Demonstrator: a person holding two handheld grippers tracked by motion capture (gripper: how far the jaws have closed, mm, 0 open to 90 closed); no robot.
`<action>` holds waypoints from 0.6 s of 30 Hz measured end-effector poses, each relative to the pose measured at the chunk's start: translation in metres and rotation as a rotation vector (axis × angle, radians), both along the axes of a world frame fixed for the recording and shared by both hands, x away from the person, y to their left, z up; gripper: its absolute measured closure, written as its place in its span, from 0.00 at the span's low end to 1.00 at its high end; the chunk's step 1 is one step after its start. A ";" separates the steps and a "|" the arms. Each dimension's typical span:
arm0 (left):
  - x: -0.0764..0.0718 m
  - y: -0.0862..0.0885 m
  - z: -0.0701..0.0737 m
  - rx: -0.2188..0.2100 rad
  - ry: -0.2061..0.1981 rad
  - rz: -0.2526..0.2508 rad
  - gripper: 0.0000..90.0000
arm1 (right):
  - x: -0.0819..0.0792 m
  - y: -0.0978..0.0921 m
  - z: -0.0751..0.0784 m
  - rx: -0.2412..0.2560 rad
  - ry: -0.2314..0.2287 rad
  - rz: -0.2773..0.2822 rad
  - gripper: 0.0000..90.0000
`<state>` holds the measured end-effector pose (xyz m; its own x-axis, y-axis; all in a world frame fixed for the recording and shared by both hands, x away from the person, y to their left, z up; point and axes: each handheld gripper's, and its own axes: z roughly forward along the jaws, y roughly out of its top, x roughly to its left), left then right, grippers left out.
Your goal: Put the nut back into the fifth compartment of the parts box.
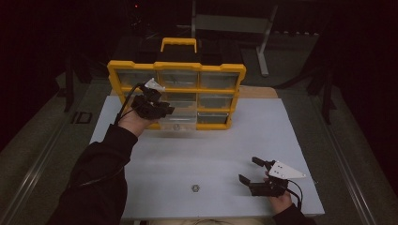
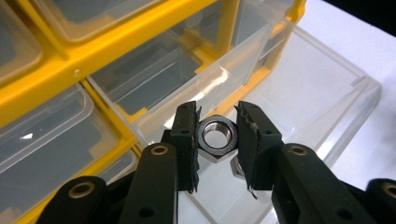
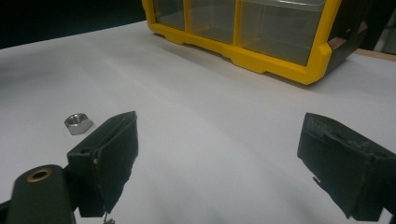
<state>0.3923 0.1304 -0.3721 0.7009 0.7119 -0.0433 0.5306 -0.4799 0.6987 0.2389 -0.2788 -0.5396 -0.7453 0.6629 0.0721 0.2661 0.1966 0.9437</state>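
My left gripper (image 1: 167, 111) is held up in front of the yellow drawer organizer (image 1: 176, 70), over a clear drawer (image 1: 179, 123) that is pulled out of the bottom row. In the left gripper view my left gripper (image 2: 217, 116) is shut on a steel hex nut (image 2: 216, 138), gripped by its flats above the open drawer (image 2: 299, 93). A second nut (image 2: 236, 169) lies in the drawer below, partly hidden by the jaws. My right gripper (image 1: 248, 169) rests open near the table's front right. A loose nut (image 1: 195, 188) lies on the table to its left, also seen as the nut (image 3: 77, 123) beside the open right gripper (image 3: 219, 123).
The organizer (image 3: 243, 32) stands upright at the back of the white table (image 1: 211, 150), with several shut clear drawers. A person's dark sleeve (image 1: 98, 178) comes in at the front left. The surroundings beyond the table are dark, with a metal frame (image 1: 263, 42) behind.
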 end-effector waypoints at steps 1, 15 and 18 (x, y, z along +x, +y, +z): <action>0.000 -0.001 0.000 0.002 0.002 -0.003 0.76 | 0.000 0.000 0.000 0.000 0.001 0.000 0.14; -0.004 0.003 0.019 -0.103 -0.032 -0.006 0.22 | 0.000 0.000 0.000 -0.001 0.002 0.000 0.14; -0.007 0.005 0.021 -0.106 -0.041 -0.012 0.14 | 0.000 0.000 0.000 -0.001 0.005 0.000 0.14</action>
<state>0.3853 0.1350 -0.3507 0.7120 0.6966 -0.0889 0.4949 -0.4079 0.7672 0.2390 -0.2789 -0.5399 -0.7448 0.6631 0.0750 0.2709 0.1976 0.9421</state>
